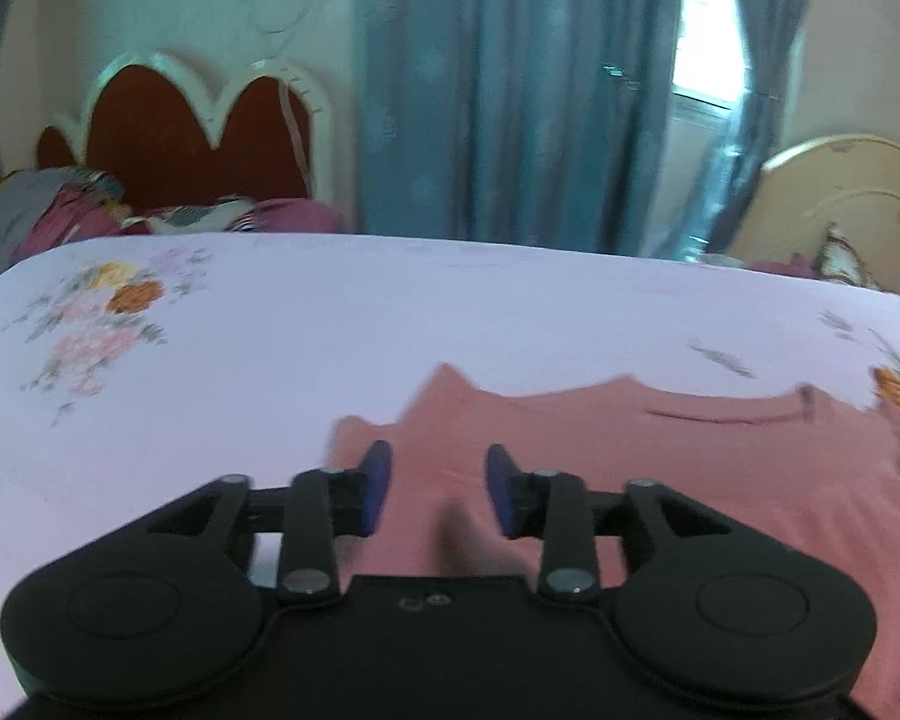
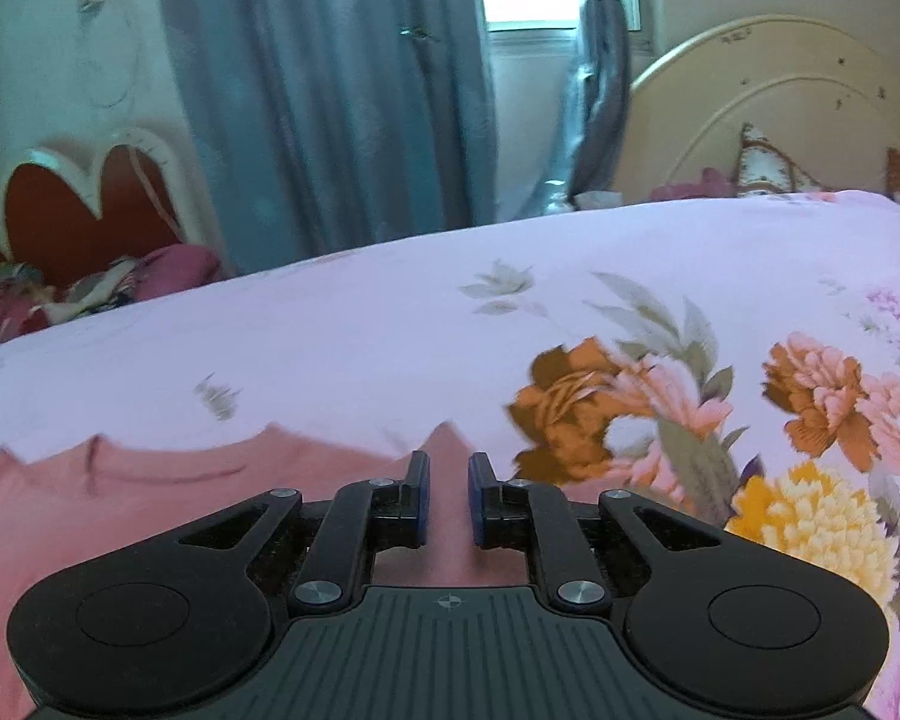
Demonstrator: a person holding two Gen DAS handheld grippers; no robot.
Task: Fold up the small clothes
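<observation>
A small salmon-pink garment (image 1: 660,468) lies spread flat on a pale lilac floral bedsheet (image 1: 270,372). My left gripper (image 1: 438,483) is open over the garment's left part, with nothing between its blue pads. In the right wrist view the same garment (image 2: 150,498) lies at lower left, its dark neckline seam toward the far edge. My right gripper (image 2: 448,495) hovers over the garment's right end with the jaws a narrow gap apart and pink cloth showing in the gap; no grip on the cloth shows.
The bedsheet (image 2: 390,324) carries large flower prints (image 2: 810,450) to the right. A red scalloped headboard (image 1: 198,138) with heaped bedding stands far left. Blue curtains (image 1: 510,90) and a window are behind. A cream headboard (image 2: 768,114) with pillows stands far right.
</observation>
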